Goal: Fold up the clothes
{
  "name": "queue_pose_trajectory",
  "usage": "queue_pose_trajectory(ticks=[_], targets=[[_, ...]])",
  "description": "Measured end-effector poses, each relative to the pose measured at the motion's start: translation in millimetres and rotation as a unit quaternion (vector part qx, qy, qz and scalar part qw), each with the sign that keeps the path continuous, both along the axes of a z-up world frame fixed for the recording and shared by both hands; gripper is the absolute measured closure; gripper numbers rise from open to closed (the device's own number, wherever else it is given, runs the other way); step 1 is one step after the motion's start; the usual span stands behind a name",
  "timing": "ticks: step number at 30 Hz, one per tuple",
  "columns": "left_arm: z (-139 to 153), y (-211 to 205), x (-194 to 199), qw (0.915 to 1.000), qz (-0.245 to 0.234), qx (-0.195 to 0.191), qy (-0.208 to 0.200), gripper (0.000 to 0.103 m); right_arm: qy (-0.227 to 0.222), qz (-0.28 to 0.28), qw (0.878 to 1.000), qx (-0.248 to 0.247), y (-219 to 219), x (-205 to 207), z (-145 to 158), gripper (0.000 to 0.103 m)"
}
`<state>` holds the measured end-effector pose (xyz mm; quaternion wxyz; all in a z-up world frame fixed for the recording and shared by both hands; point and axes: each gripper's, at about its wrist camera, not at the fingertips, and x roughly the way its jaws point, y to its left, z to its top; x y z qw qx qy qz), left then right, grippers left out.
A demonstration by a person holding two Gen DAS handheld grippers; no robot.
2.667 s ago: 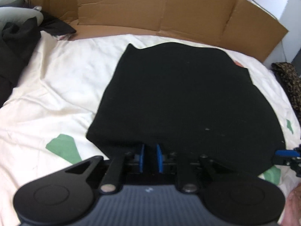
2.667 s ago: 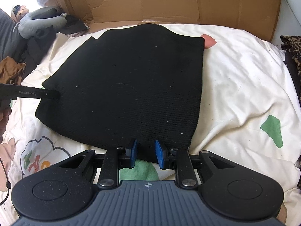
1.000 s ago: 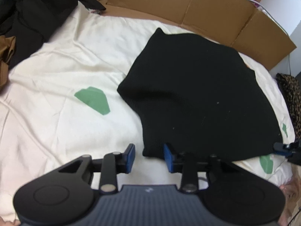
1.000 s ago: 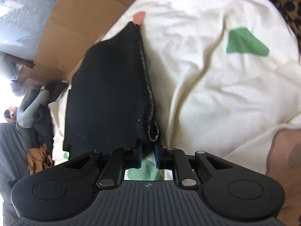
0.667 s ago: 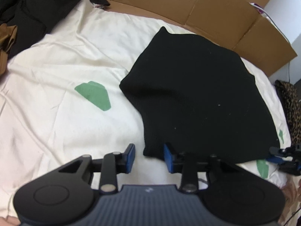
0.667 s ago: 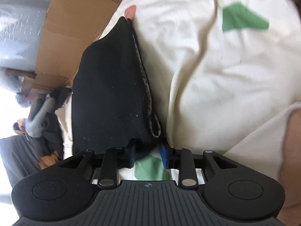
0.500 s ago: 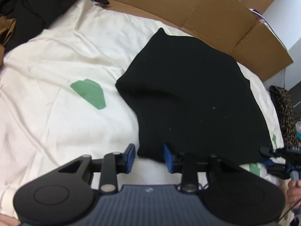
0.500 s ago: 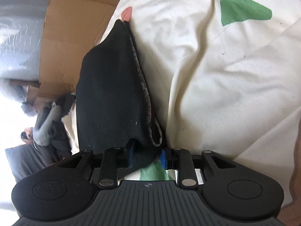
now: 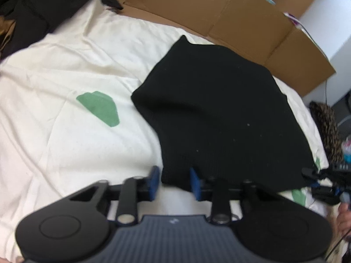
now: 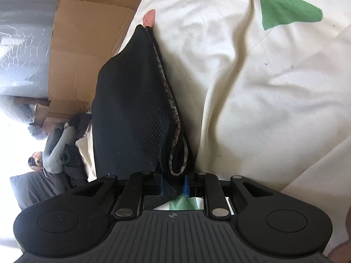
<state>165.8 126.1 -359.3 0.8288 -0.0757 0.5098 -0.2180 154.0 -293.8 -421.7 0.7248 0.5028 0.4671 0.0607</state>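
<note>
Both tools (left (image 9: 174,183), right (image 10: 173,185)) closing on black garment (image 9: 219,114).

Left claw (image 9: 173,183) and right claw (image 10: 173,185): matte black bodies, each with a ribbed grey central panel bearing a small white mark, flanked by two round embossed discs. Two black link bars per claw end in silver pivot screws. Blue pads (image 9: 153,180) face the fingers' inner sides.

A bed (image 9: 54,131) in a cream sheet with green patches carries a black garment (image 9: 219,114) at centre-right and dark clothes (image 9: 33,6) at upper left.
</note>
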Motion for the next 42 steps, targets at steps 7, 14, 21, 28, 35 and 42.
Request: queue_pose_trajectory(ticks=[7,14,21,28,35,42], targets=[[19,3,0,0.9998,0.009,-0.004,0.015,0.095,-0.027,0.012,0.999,-0.013,1,-3,19,0.095],[38,10,1,0.9998,0.008,0.004,0.019,0.096,-0.032,0.034,0.999,-0.018,8,-5,32,0.096],[50,16,-10,0.9995,-0.001,0.011,0.031,0.096,-0.037,0.068,0.997,-0.028,18,-11,43,0.096],[57,37,-32,0.9982,-0.003,0.026,0.054,0.096,-0.042,0.124,0.991,-0.031,35,-18,46,0.096],[51,42,-53,0.9923,0.003,0.012,0.123,0.096,-0.045,0.148,0.987,-0.04,43,-20,54,0.096],[44,25,-61,0.9864,-0.005,-0.008,0.164,0.096,-0.059,0.127,0.988,-0.065,28,-9,65,0.096]])
